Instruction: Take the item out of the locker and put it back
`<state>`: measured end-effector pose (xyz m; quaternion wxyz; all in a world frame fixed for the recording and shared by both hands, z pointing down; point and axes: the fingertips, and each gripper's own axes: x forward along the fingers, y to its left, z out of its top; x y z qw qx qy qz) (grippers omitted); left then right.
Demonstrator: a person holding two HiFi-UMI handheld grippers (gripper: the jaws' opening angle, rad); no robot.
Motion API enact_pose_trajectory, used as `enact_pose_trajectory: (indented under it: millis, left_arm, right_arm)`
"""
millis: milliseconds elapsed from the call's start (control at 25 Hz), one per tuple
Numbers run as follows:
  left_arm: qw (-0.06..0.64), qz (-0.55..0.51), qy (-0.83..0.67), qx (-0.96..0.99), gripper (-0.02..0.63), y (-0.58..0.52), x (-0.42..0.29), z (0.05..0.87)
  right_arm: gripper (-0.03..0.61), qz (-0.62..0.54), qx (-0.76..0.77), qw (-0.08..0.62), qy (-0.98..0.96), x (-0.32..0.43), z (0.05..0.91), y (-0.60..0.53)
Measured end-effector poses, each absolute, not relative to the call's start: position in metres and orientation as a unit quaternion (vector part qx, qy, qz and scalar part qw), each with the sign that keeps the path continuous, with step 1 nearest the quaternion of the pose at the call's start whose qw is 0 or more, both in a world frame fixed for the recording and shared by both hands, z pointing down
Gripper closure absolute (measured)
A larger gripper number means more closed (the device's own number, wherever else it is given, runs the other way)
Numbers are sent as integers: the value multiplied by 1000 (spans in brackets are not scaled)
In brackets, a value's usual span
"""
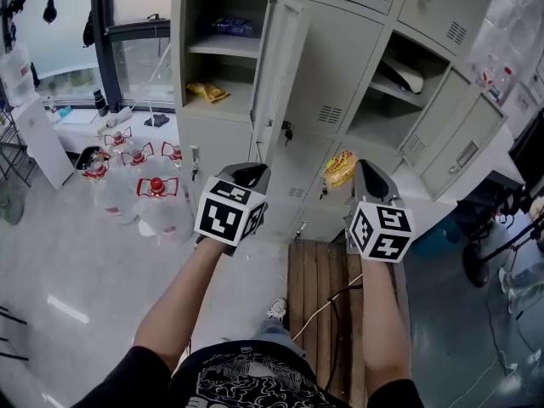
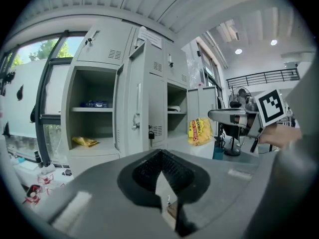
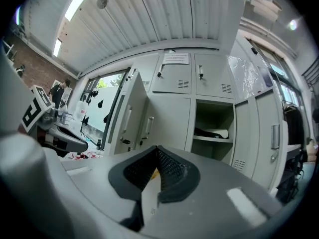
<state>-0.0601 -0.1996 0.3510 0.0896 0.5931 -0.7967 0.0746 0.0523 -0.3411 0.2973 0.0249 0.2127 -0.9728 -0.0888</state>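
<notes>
locker door ajar left of snack bag

The jugs stand left of the lockers, with a packet in the left open compartment.

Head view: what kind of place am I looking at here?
Probably a workshop or lab storeroom, not a home: a bank of grey metal lockers, big water jugs on the floor, and a wooden pallet before the lockers.
</notes>
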Motion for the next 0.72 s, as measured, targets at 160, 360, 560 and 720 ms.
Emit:
enact_pose_trajectory:
  millis: [160,360,560,720]
  left_arm:
    - [88,68,-807,579,614,-184,-67,347]
    - [85,61,-820,563,614,-167,-76,342]
    - [85,57,-829,549,614,-152,-83,340]
    - [82,56,-838,537,614,-139,-90,336]
  right_arm:
    - [554,-96,189,21,-977,45,294,-318]
    - [554,-108,159,15,-981,34,286,-293]
    - [554,-120,129,9,-984,25,282,-266]
    - [554,-127,105,1,-986,17,276,-247]
